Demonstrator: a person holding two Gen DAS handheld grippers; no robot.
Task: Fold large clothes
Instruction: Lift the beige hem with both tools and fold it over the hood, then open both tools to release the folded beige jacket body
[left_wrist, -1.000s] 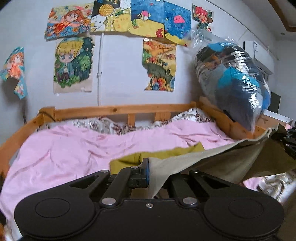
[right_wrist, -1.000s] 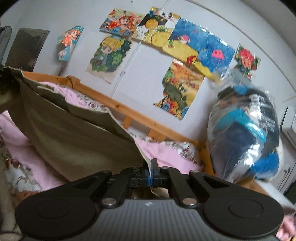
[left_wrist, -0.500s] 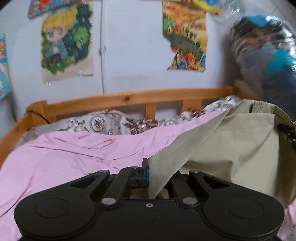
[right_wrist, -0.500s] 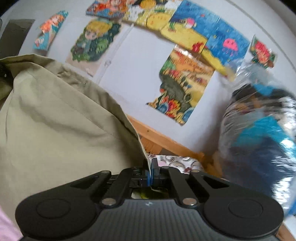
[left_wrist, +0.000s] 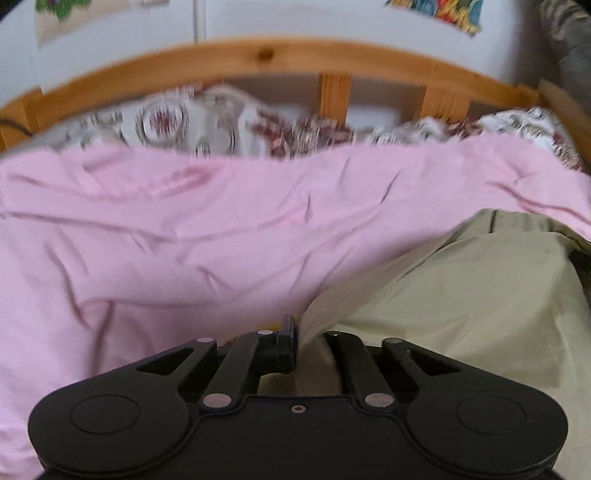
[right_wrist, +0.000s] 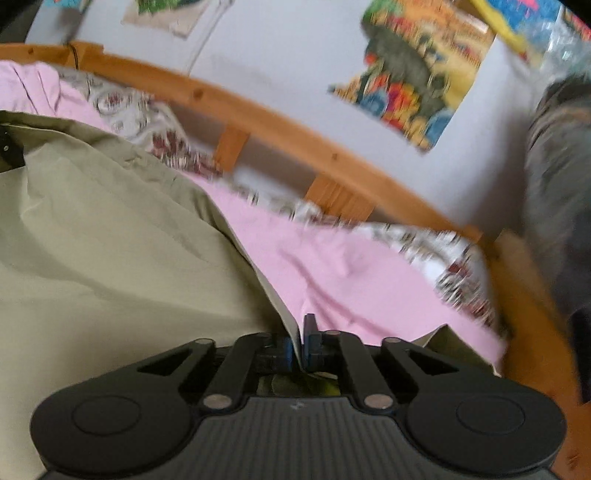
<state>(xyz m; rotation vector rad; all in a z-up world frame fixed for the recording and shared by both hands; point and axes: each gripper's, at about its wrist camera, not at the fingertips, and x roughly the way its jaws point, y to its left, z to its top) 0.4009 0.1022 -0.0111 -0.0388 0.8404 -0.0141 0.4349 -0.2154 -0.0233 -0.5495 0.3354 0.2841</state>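
2-handed, held the khaki garment (left_wrist: 461, 295) by 1 edge, low over the pink sheet (left_wrist: 184, 240) of a wooden-railed bed (left_wrist: 258, 59). Found most of the cloth draped on the sheet between the 2 tools, with the gripped edge raised off it.

Noted the left gripper (left_wrist: 297, 332) with the hem running up from between its jaws. Saw only 1 finger, with cloth over the other, so could not tell whether the pads pinched or merely flanked the hem. Noted the right gripper (right_wrist: 300, 334) with jaws a sliver apart, hem standing between them, no firm pinch apparent. Had just been opening both sets of jaws.

Judged the release as the risky part. Could drop 1 corner ahead of the other, given uneven loosening, and so lay the fold skewed. Could also drag the slack sheet into wrinkles under the garment, or snag the hem on a pad while pulling away and flip the corner back. Judged both views too smeared to confirm the edges lined up.
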